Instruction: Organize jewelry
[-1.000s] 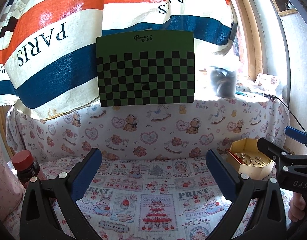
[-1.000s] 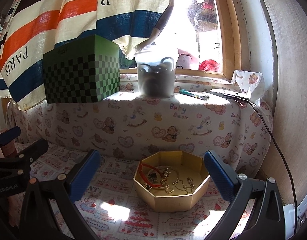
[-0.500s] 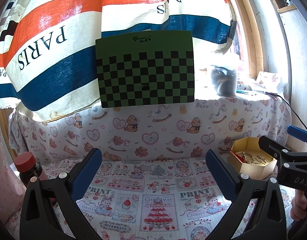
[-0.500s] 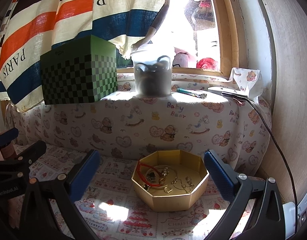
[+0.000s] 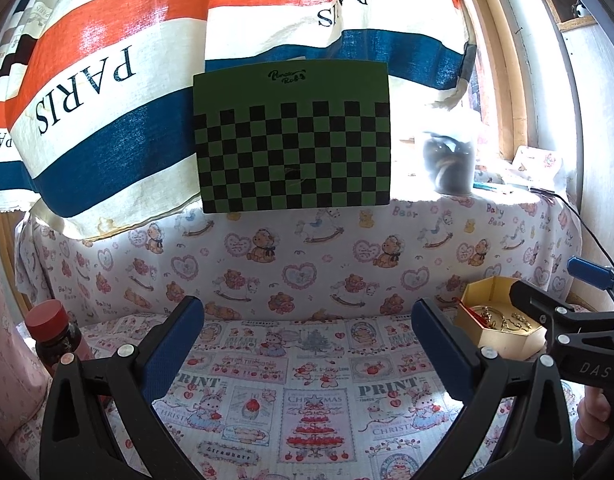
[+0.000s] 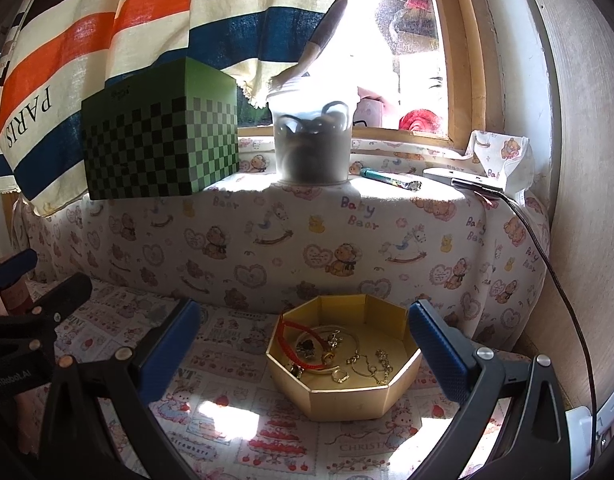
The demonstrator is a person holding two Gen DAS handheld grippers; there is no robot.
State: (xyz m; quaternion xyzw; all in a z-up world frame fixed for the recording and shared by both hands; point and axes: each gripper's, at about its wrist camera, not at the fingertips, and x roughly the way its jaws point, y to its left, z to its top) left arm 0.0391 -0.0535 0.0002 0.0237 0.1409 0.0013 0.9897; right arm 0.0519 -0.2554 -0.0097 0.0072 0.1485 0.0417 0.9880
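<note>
Jewelry (image 6: pixel 339 354) lies tangled in the open gold octagonal box (image 6: pixel 349 398) on the printed cloth (image 5: pixel 307 360): red cord bracelet, chains, a ring. Fits sorted-in or waiting to go elsewhere. Left gripper (image 5: pixel 307 344) & right gripper (image 6: pixel 303 344) both spread wide, empty. Small pieces too fine to ID; green checkered box (image 6: pixel 159 132) contents hidden

A: Curtain (image 5: pixel 107 92) reads "PARIS". Tablecloth (image 5: pixel 307 392) panels: "PRINT", "CHRISTMAS", "Strawberry".

B: Ledge cloth (image 6: pixel 363 216): "Baby Bear". Right gripper (image 5: pixel 587 308) marked "DAS". Green checkered box (image 5: pixel 293 136) logo unreadable.
</note>
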